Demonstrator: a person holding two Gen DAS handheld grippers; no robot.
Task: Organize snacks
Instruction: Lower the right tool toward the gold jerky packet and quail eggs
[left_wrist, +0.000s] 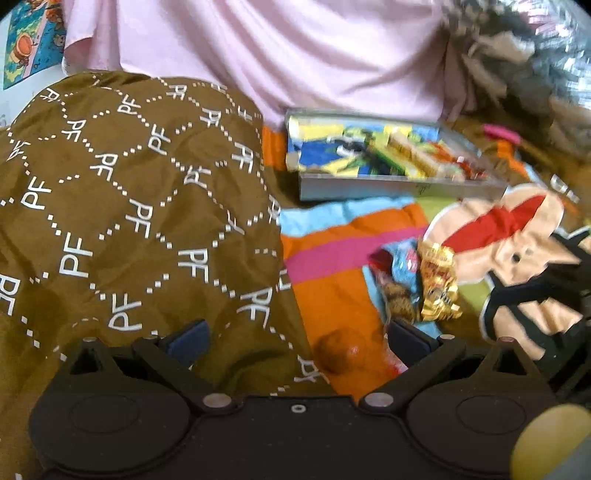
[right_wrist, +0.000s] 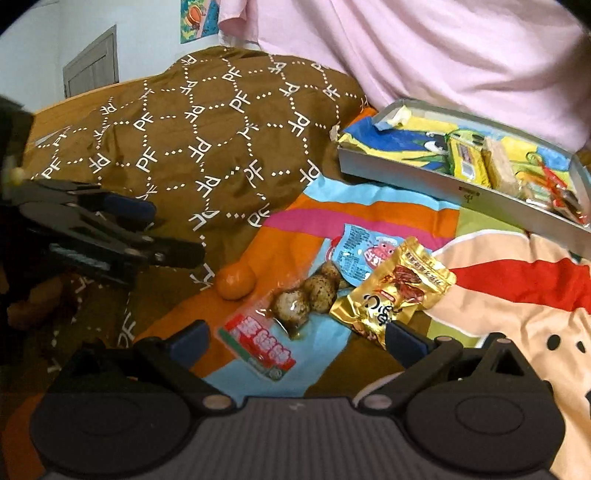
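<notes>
The clear vacuum-sealed pouch of speckled eggs with a red-and-green printed end (right_wrist: 280, 314) lies on the bed right ahead of my right hand-held gripper (right_wrist: 295, 338), whose blue-padded fingers stand spread wide with nothing between them. I judge that pouch slick, lumpy and moderately heavy for its size; the flat printed end looks like the safest place to pinch, since squeezing the eggs themselves risks crushing them. Touching it on the far side is the crinkled gold foil snack packet (right_wrist: 395, 291), light and springy, likely to slide unless I catch a sealed edge. Behind both lies a light-blue plastic packet with a pink cartoon figure (right_wrist: 360, 254), thin and floppy. A small round orange fruit (right_wrist: 235, 282) sits just left of the eggs; it will roll, so it needs a centred grip.

My left hand-held gripper (left_wrist: 295, 339) is also spread apart and empty, with the fruit low between its fingers. Further back, the shallow grey metal tray (right_wrist: 439, 182) already holds several wrappers. Everything rests on a colourful striped cartoon bedsheet (right_wrist: 388, 210), beside a brown quilt printed with white letters (right_wrist: 192, 147).
</notes>
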